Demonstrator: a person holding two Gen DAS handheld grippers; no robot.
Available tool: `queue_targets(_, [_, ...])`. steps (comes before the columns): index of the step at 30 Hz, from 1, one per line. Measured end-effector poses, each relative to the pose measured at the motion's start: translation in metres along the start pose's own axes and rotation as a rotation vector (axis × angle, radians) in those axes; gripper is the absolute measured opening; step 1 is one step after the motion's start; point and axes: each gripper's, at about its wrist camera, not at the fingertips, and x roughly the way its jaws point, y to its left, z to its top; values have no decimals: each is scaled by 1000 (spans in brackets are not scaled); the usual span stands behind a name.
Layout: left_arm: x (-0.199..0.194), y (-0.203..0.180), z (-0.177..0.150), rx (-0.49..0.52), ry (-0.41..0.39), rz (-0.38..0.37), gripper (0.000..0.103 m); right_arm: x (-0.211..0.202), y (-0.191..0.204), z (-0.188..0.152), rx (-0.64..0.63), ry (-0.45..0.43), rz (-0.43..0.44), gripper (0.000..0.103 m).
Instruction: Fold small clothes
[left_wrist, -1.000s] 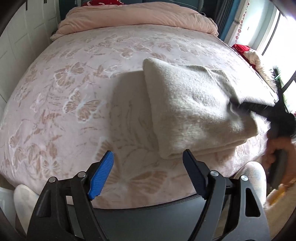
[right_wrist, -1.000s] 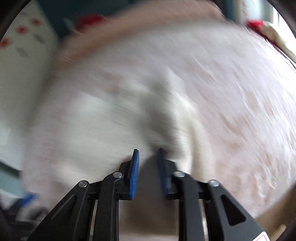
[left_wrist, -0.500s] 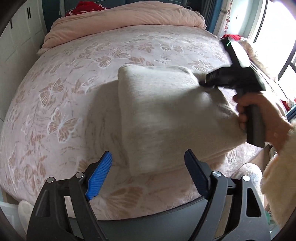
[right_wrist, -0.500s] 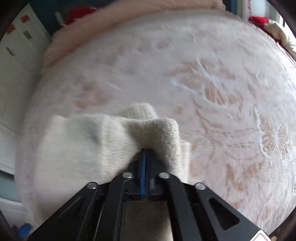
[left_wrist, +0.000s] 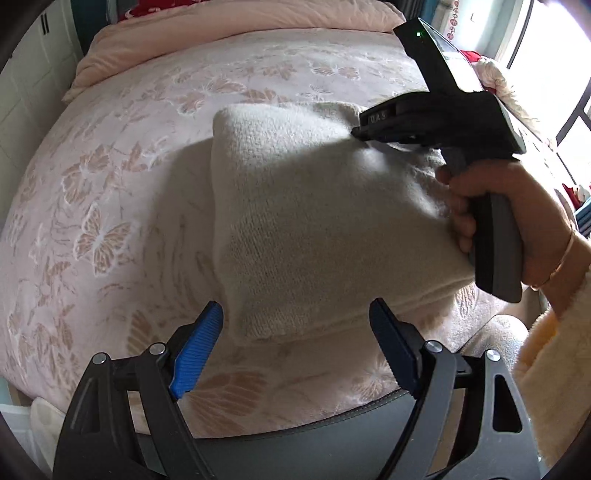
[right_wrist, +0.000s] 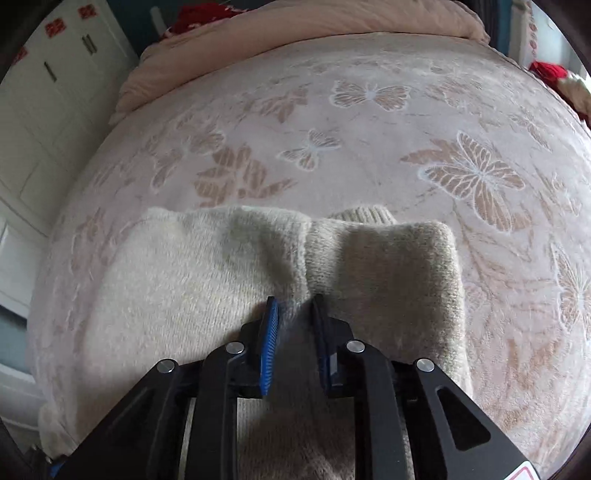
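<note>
Cream knit sweater (left_wrist: 314, 221) lies folded on the bed (left_wrist: 110, 184); right gripper (right_wrist: 294, 308), slightly parted, lets go, left gripper (left_wrist: 295, 321) spread wide. Next, smoothing.

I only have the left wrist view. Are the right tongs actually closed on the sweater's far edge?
Observer: In the right wrist view, the right tongs show a narrow gap, with the sweater knit bunched into it. I can't tell if the grip is firm.
Operator: Anything poking out beyond that fold?
Observer: Yes, a ribbed band peeks out past the folded edge and lies on the bedspread.
</note>
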Motion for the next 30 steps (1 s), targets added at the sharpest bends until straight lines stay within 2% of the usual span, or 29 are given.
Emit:
queue_targets(2, [-2, -1, 0, 10, -11, 7, 79, -36, -5, -13, 42, -61, 39, 20])
queue_targets(5, [-2, -1, -1, 0, -6, -4, 79, -79, -21, -53, 70, -120, 42, 20])
queue_targets(8, [-2, -2, -2, -5, 1, -16, 79, -90, -42, -100, 120, -83, 39, 23])
queue_targets(10, [-1, -5, -3, 3, 0, -16, 79, -81, -47, -117, 99, -48, -22, 23])
queue_targets(11, [-1, -6, -4, 10, -1, -13, 79, -72, -51, -123, 97, -29, -38, 30])
queue_targets(14, [-3, -9, -4, 17, -4, -5, 79, -76, -54, -124, 144, -53, 0, 32])
queue_targets(16, [-8, -9, -4, 19, -16, -2, 81, -87, -49, -120, 141, -79, -5, 37])
queue_targets(17, [-10, -7, -3, 11, -22, -9, 83, -94, -48, -120, 140, -95, -9, 42])
queue_targets(18, [-12, -4, -1, -6, -30, -25, 86, -100, -47, -120, 140, -106, -12, 47])
queue_targets(19, [-15, 4, 2, -48, -41, -61, 88, -105, -49, -122, 140, -115, -18, 59])
queue_targets(20, [-15, 10, 5, -79, -44, -85, 88, -108, -51, -124, 141, -120, -28, 66])
queue_targets(23, [-7, 32, 18, -187, -45, -154, 91, -98, -65, -133, 177, -76, -34, 71])
queue_targets(26, [16, 54, 25, -300, -8, -179, 91, -81, -81, -147, 262, -30, 72, 72])
queue_targets(30, [56, 83, 25, -512, 76, -320, 91, -63, -89, -157, 359, -5, 206, 74])
